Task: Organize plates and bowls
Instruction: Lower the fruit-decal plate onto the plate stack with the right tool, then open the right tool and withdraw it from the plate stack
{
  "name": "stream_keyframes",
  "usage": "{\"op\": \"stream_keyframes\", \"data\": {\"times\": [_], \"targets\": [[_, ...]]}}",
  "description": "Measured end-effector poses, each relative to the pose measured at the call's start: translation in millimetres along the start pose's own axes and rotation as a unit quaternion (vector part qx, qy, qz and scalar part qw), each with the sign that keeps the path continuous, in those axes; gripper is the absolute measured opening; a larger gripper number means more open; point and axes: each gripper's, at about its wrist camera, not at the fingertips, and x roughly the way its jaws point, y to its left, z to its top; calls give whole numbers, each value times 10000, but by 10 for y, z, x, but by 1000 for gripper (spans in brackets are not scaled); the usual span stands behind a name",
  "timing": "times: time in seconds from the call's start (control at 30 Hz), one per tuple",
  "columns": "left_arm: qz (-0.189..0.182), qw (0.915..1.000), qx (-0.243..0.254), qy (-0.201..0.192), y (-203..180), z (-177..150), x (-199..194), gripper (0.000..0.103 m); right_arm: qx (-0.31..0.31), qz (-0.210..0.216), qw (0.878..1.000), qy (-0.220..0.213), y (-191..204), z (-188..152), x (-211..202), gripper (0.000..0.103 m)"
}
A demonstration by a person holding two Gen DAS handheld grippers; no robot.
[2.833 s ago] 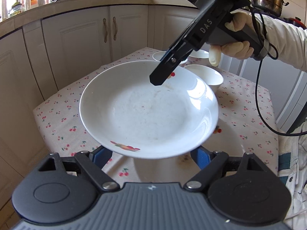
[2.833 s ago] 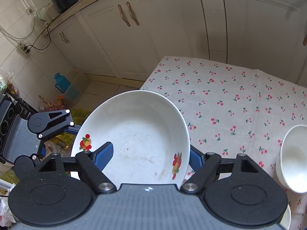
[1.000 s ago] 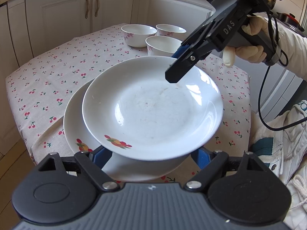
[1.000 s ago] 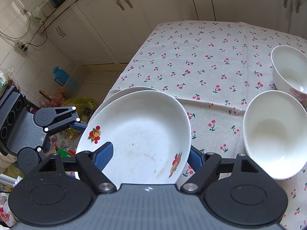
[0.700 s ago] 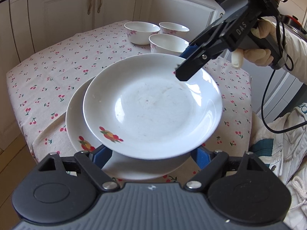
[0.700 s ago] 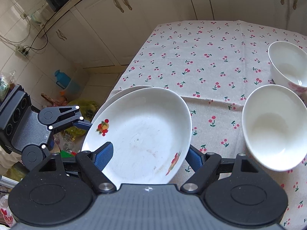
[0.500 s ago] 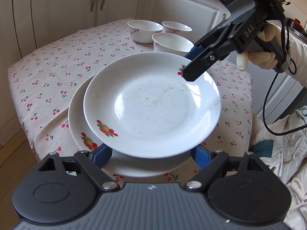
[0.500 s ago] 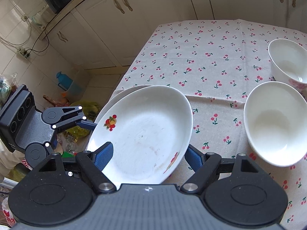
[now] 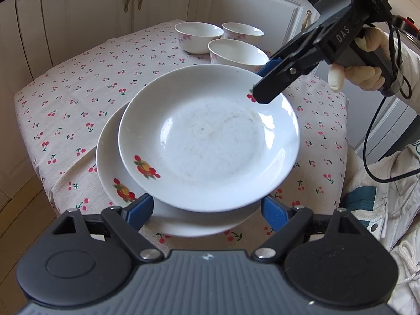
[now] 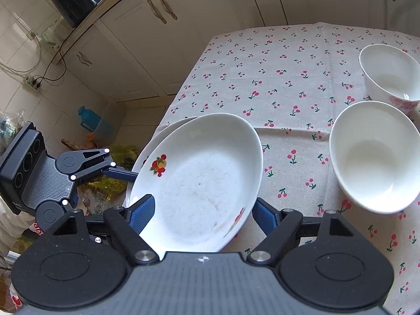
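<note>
Left wrist view: the left gripper (image 9: pixel 207 210) has a white plate (image 9: pixel 210 136) between its two blue fingers (image 9: pixel 139 210), one pad at each side of the near rim; whether the pads press on it cannot be told. The plate hangs just above a second plate (image 9: pixel 115 173) that lies on the cherry-print cloth (image 9: pixel 78 89) near the table's front edge, shifted a little to the right of it. The right gripper (image 9: pixel 265 84), held in a gloved hand (image 9: pixel 362 63), reaches in from the upper right and meets the plate's far rim. Three bowls (image 9: pixel 236 52) stand together farther back on the cloth. Right wrist view: the right gripper (image 10: pixel 202 212) straddles the plate (image 10: pixel 202 183), blue fingers (image 10: pixel 143 210) at either side of its rim; a firm grip cannot be confirmed here either. The left gripper (image 10: pixel 118 173) touches the rim from the left. Only an edge of the second plate (image 10: pixel 168 128) shows behind. Two bowls (image 10: pixel 372 155) stand well apart to the right.
</note>
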Motion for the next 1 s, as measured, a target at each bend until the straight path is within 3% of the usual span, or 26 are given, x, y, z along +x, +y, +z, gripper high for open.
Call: {"op": "stream_keyframes", "data": {"times": [0.27,0.63,1.0], "targets": [[155,9997,192,32,-56,-15,-15,89,-48,8,10000,-22,21,-38,-19,85],[156,9998,-44,-123,-48,-37,-72,91,-227,-138,9996,-80,88,-97,21,85],[396,9985,-106,-354,-81,-80,-154,94,-854,-582,9935,-481,232,-246,-90,86]]}}
